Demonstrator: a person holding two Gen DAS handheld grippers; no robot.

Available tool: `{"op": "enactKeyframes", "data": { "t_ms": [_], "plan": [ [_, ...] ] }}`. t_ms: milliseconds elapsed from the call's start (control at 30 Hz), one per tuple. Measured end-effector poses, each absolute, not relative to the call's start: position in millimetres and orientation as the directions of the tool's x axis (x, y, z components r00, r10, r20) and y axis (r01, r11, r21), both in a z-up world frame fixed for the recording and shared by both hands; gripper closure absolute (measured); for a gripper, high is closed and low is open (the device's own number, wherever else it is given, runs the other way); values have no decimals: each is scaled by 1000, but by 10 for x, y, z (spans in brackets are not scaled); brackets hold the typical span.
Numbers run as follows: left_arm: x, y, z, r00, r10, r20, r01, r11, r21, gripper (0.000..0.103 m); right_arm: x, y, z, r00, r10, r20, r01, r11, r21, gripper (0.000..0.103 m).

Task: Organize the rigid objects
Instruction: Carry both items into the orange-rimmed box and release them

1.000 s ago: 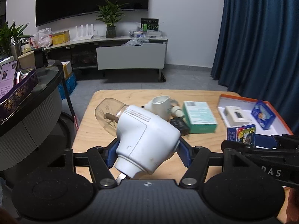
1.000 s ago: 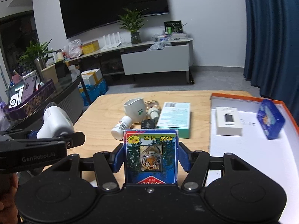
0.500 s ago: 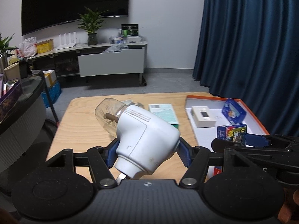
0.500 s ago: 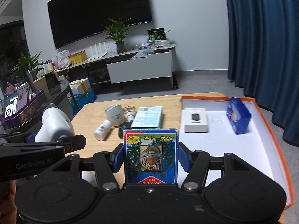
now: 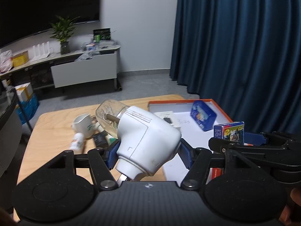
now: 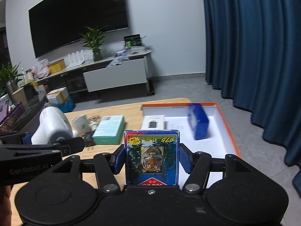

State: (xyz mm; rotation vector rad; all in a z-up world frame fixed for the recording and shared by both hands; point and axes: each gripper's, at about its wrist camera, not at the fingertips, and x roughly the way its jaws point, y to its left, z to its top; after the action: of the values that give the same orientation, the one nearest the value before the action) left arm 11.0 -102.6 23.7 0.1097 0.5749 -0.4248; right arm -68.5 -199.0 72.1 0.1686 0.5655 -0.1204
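Observation:
My left gripper [image 5: 148,150] is shut on a white plug-in device [image 5: 148,141] with a clear round head, held above the wooden table [image 5: 52,124]. It also shows in the right wrist view [image 6: 51,127]. My right gripper [image 6: 152,158] is shut on a blue tiger card box [image 6: 152,158], also seen in the left wrist view [image 5: 229,132]. Both hover at the near edge of an orange-rimmed white box tray [image 6: 223,116], which holds a white box [image 6: 153,124] and a blue tin [image 6: 198,124].
On the table lie a teal box [image 6: 109,129], a white cup [image 6: 80,123], a small white bottle [image 5: 77,141] and a black item [image 5: 99,138]. A blue curtain [image 6: 254,47] hangs to the right. A dark round counter [image 6: 24,111] stands at the left.
Both grippers have swung to the right with their loads, so the tray now lies more directly ahead. Grips are unchanged.

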Motion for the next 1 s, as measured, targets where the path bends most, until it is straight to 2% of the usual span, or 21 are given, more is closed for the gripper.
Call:
{"op": "enactKeyframes", "data": {
  "t_ms": [500,1000],
  "plan": [
    [157,-1462,153,720,-421,-552,496,868,-16,38,-754,-2512,646,822,-142,-551,242,964,111,32],
    [339,-1648,50,703,-408,-582,492,870,-16,38,-474,-2714,528,799,-150,-582,253,962,100,32]
  ]
}}
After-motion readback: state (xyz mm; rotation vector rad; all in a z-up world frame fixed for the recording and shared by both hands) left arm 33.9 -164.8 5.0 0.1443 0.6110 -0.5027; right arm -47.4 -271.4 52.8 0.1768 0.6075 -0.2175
